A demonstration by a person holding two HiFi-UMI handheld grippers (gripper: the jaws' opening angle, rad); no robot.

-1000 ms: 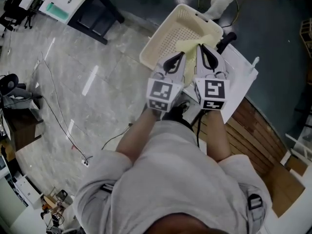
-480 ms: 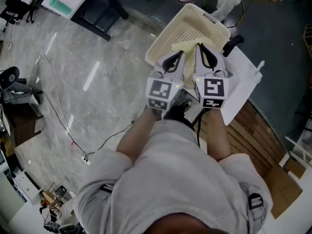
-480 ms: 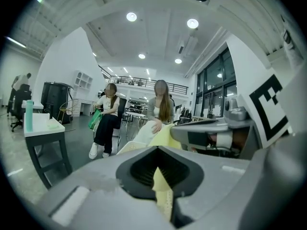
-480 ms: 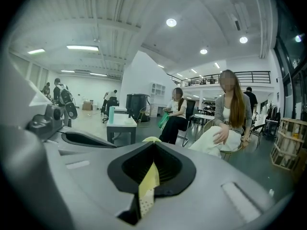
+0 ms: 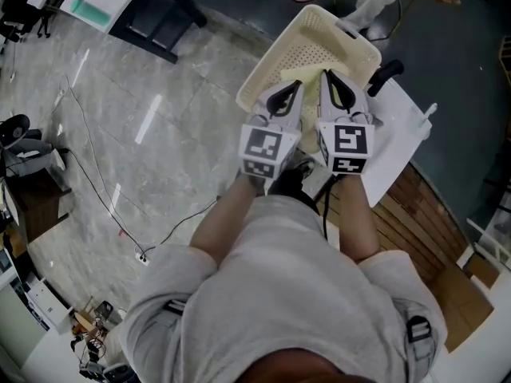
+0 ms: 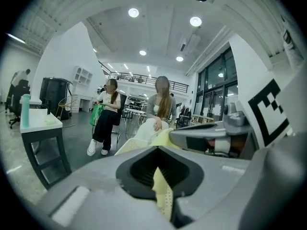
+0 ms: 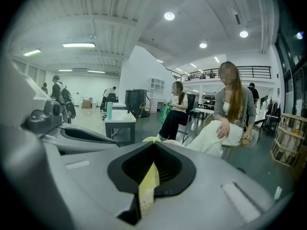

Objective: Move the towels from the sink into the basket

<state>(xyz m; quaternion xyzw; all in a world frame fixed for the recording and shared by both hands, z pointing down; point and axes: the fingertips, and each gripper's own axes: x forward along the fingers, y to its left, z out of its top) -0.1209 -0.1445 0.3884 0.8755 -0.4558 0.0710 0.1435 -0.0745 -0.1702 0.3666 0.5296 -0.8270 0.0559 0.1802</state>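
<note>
Both left tongs and right tongs clamp a yellow towel over the basket; uneven release may snag its rim

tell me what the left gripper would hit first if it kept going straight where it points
Most likely the basket: the left gripper, shut on the yellow towel, points across its near rim. Depth is unclear, so it could pass just above.

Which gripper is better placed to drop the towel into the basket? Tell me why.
Left, narrowly: both clamp the yellow towel, but the left gripper is over the basket's middle, the right gripper nearer its rim.
</note>
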